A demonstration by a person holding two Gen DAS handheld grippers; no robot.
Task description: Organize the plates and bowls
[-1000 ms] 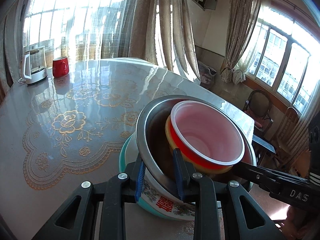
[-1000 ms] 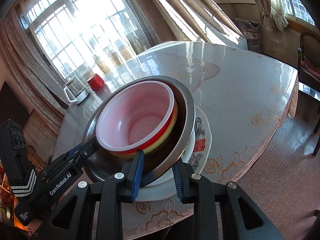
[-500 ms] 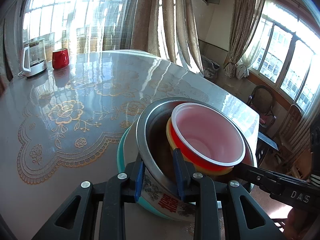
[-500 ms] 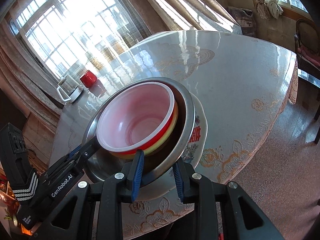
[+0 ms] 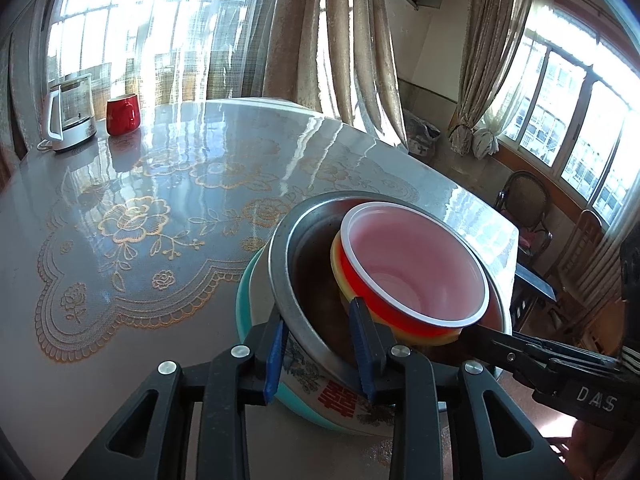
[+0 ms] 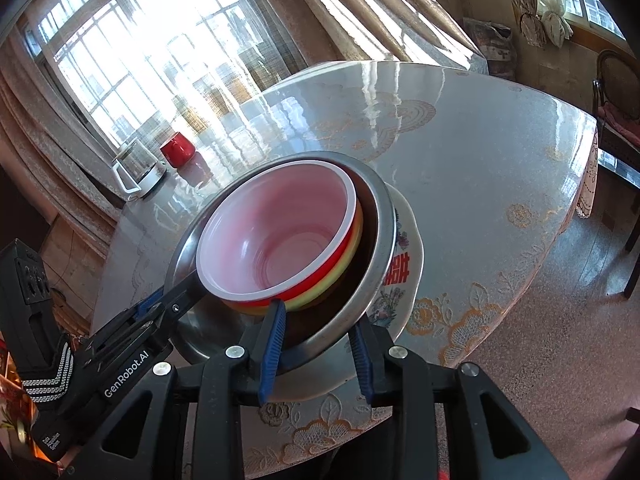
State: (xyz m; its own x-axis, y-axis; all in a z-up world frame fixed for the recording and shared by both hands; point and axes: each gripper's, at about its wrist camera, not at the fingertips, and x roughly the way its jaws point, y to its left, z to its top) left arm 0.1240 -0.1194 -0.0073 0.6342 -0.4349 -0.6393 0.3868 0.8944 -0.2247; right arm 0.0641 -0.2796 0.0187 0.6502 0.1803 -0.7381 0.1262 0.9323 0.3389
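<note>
Only left view: plate's [image 5: 256,320] teal edge.

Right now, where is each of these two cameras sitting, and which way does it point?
Left wrist: sits on the left gripper, looking across the steel bowl and table toward the kettle; its own fingers straddle the bowl's rim, and the right gripper enters at lower right.
Right wrist: sits on the right gripper, facing the same bowl from its opposite side, floor at right; its own fingers straddle the rim, and the left gripper enters at lower left.
Shared: the nested red bowl, floral plate, red mug, kettle.
</note>
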